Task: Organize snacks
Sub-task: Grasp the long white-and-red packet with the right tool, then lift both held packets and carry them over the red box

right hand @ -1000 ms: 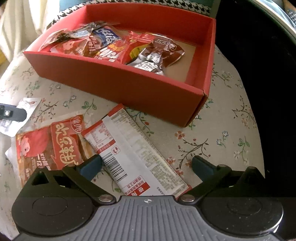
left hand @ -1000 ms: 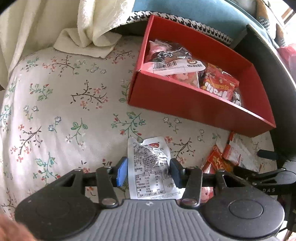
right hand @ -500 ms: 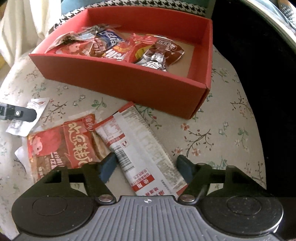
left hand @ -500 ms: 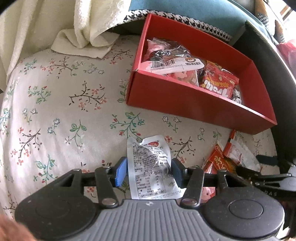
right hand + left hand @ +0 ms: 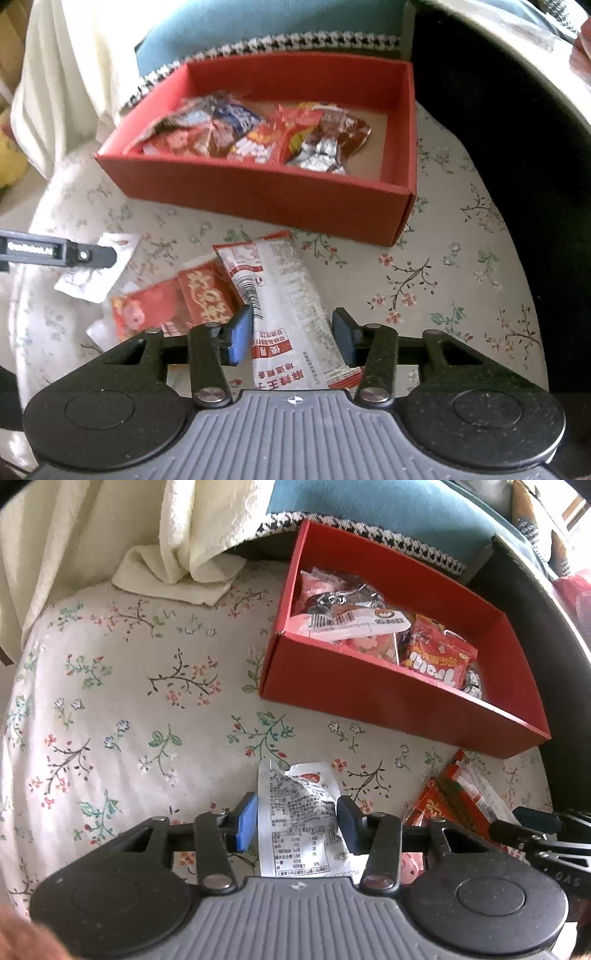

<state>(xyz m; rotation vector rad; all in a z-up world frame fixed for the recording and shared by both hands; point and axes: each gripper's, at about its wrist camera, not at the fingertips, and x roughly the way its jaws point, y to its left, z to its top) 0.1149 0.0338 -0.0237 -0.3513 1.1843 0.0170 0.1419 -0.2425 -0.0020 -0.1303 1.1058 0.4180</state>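
My right gripper [image 5: 291, 339] has narrowed around the long white packet [image 5: 288, 314], not yet clamped; my left gripper [image 5: 297, 823] stays parted astride the small white packet [image 5: 299, 812]. Both lie on the tablecloth [image 5: 129, 701], near the red box [image 5: 258, 192].

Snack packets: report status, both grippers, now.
Left gripper jaws straddle white packet, not clamped. Right gripper jaws bracket long white-red packet, small gaps visible. Red box holds several snacks; red packet loose. Nothing blocking.
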